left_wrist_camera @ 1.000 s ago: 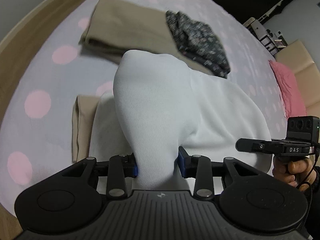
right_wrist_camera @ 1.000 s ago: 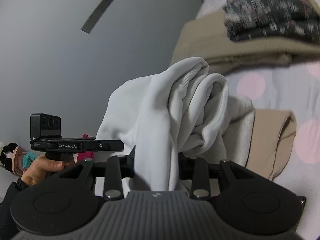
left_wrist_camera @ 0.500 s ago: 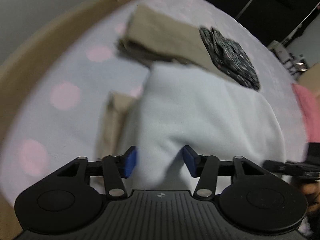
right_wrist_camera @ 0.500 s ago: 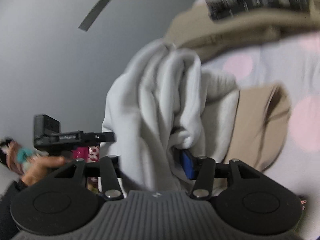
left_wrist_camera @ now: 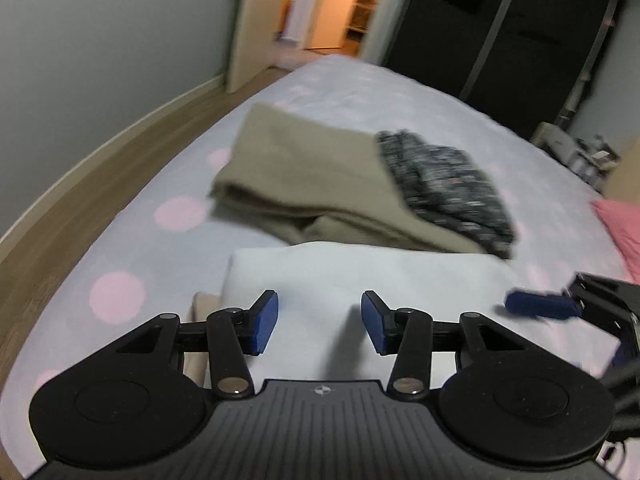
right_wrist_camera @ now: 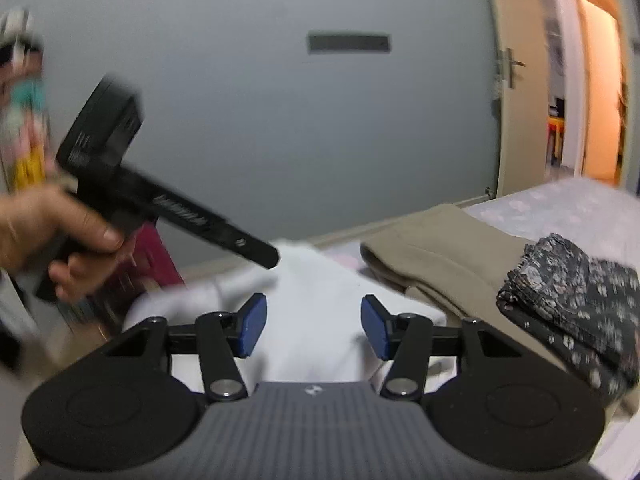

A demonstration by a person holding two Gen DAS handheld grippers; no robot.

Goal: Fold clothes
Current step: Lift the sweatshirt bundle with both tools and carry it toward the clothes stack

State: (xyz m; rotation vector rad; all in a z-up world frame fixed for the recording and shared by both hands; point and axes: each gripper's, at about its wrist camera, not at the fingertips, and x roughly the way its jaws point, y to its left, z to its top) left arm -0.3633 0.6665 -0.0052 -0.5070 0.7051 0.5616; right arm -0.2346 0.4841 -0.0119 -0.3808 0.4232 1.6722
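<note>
Nearest, left gripper (left_wrist_camera: 319,328) with jaws apart and closing, pads clear of cloth, gripping nothing; right gripper (right_wrist_camera: 312,327) likewise parted and empty-handed. Just past both, white garment (left_wrist_camera: 360,276) folded flat on the dotted bedsheet (left_wrist_camera: 132,248), its far edge straight. Beyond, touching or nearly so, beige folded garment (left_wrist_camera: 304,168) with dark patterned cloth (left_wrist_camera: 444,188) on top. Open sheet to the left, then wooden floor (left_wrist_camera: 84,184), wall and doorway (left_wrist_camera: 320,4).
</note>
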